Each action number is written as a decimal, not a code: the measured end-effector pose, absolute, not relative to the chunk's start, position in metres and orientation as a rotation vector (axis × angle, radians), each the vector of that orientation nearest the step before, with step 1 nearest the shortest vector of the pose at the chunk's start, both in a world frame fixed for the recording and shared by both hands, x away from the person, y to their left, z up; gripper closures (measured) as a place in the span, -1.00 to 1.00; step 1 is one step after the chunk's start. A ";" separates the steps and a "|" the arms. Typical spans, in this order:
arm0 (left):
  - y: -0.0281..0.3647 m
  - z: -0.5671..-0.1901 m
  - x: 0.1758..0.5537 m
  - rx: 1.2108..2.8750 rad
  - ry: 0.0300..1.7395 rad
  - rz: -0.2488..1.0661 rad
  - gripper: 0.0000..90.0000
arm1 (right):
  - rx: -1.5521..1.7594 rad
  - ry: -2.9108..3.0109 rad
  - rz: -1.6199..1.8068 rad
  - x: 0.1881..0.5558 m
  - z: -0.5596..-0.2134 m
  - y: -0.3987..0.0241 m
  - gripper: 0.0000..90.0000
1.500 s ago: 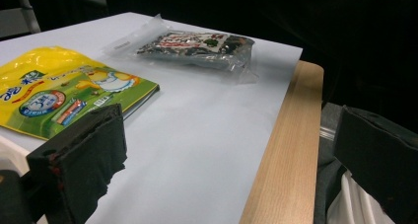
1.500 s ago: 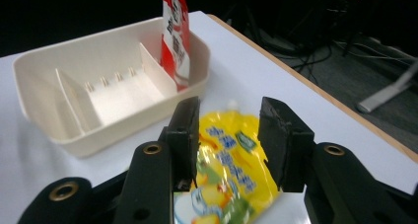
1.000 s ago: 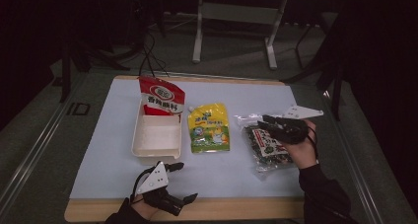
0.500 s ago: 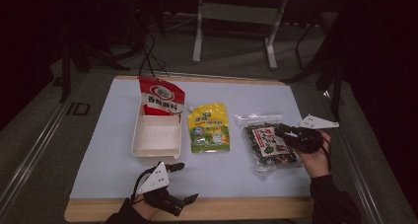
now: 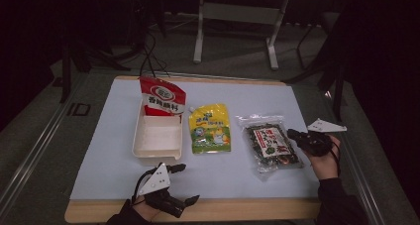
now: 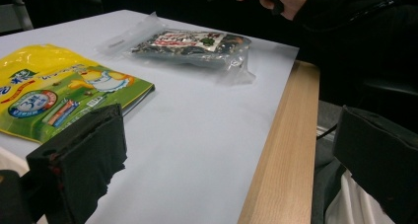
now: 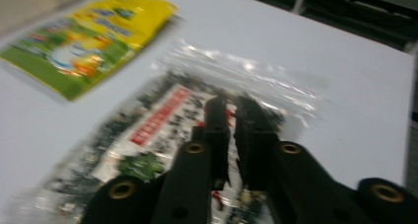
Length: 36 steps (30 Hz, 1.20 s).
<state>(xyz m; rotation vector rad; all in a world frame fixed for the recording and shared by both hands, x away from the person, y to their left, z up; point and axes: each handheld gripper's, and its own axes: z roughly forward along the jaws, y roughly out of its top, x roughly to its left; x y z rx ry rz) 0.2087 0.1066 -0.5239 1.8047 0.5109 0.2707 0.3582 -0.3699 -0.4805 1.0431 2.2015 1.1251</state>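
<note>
A clear bag of dark snacks (image 5: 270, 145) lies flat at the right of the white mat. My right gripper (image 5: 293, 134) is at the bag's right edge, pointing left over it. In the right gripper view the gripper (image 7: 234, 103) hovers over the blurred bag (image 7: 162, 130); its jaws have just been closing and are shut with nothing between them. My left gripper (image 5: 185, 184) rests near the table's front edge, open and empty. In the left gripper view the left gripper (image 6: 231, 125) has wide-spread pads (image 6: 84, 155). Beyond them lie the yellow-green pouch (image 6: 54, 91) and the dark bag (image 6: 192, 41).
A white tray (image 5: 158, 153) sits left of centre with a red pouch (image 5: 161, 98) standing at its far end. A yellow-green pouch (image 5: 210, 128) lies between tray and dark bag. The mat covers a wooden table (image 5: 237, 210) with its edge close to both hands.
My right gripper has moved right and down, from above the dark bag to its right edge, and its jaws have closed. The left gripper has not moved.
</note>
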 end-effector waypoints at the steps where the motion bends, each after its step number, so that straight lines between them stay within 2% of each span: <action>1: 0.107 -0.524 0.209 1.805 0.511 0.272 -0.97 | 1.055 2.188 1.102 0.360 -0.483 -0.371 1.00; 11: 0.106 -0.525 0.209 1.810 0.511 0.269 -0.97 | 1.185 2.192 1.001 0.390 -0.511 -0.390 1.00; 21: 0.105 -0.525 0.209 1.813 0.514 0.268 -0.97 | 1.252 2.221 0.921 0.407 -0.530 -0.389 1.00; 36: 0.105 -0.526 0.210 1.818 0.515 0.263 -0.97 | 1.309 2.247 0.861 0.411 -0.542 -0.385 1.00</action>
